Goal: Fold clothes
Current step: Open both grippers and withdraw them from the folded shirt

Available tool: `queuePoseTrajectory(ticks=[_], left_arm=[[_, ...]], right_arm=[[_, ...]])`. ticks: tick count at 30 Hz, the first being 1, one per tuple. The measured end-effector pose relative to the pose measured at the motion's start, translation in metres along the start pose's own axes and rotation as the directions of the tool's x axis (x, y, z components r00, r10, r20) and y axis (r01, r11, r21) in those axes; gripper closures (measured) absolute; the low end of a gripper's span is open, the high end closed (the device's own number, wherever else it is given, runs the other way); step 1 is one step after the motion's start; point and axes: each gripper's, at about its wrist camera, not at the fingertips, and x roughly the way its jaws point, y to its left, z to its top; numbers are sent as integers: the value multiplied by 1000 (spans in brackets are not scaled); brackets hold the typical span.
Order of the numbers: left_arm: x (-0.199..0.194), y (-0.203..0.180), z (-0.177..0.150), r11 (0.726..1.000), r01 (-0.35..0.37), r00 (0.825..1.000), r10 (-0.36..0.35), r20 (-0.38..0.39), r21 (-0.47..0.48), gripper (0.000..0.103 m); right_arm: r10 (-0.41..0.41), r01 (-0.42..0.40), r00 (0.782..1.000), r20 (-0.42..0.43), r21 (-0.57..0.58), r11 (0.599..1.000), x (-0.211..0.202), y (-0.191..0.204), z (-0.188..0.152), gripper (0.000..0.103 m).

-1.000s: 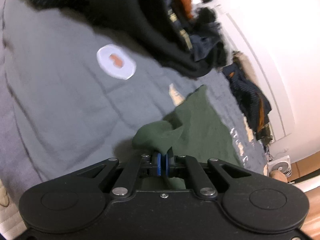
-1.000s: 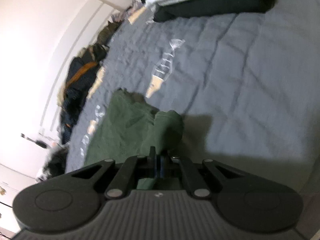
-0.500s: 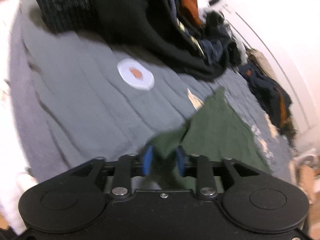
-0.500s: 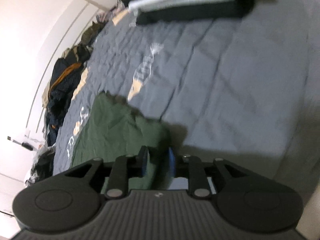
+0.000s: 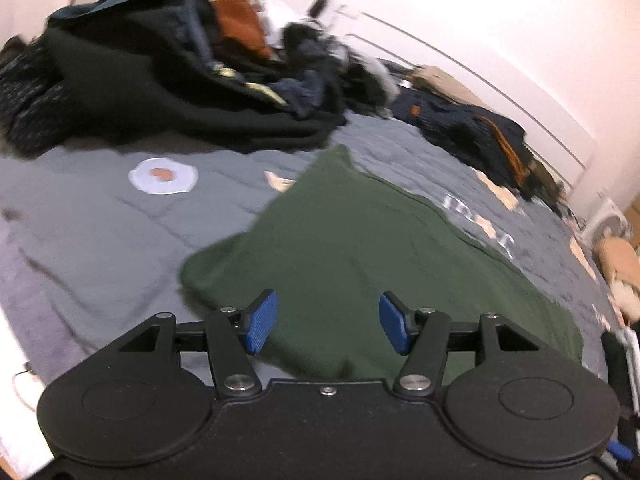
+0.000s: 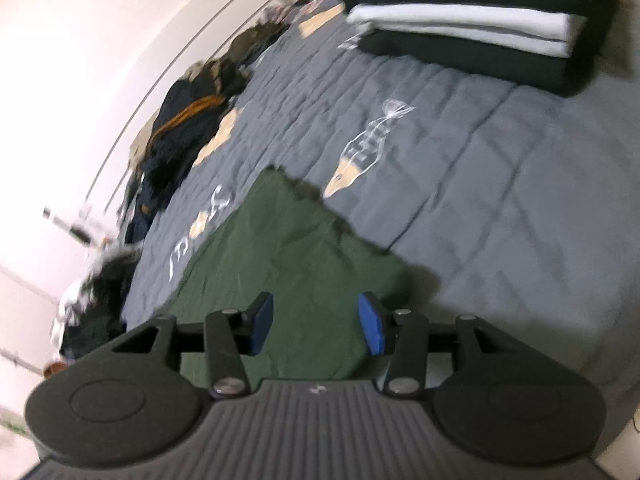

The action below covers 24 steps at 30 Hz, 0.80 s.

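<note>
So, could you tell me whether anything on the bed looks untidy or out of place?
Yes: an unfolded heap of dark clothes sprawls along the bed's far side, and more is bunched by the wall. The green garment lies flat; the folded stack is neat.

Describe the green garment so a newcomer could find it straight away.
Start at the grey bedspread. The green garment lies flat on it, just ahead of both grippers. It alone is green and spread out; the dark clothes nearby are heaped, the others stacked.
</note>
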Motion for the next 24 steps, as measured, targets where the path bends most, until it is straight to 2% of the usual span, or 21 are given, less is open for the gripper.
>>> queuePoseTrajectory(ticks=[4,7,24], left_arm=[[8,-15,-10,1000,6,1000,-6,-21,21,43],[12,-22,-14,999,9,1000,-9,-26,31,43],[20,-40,-24,996,10,999,-6,-51,83,43]], right_arm=[[7,-8,1000,-4,-123,992,-1,16,-6,56],[5,-5,1000,-1,-172,985,-2,20,-7,56],[9,-20,999,-42,-265,964,1,27,-15,56]])
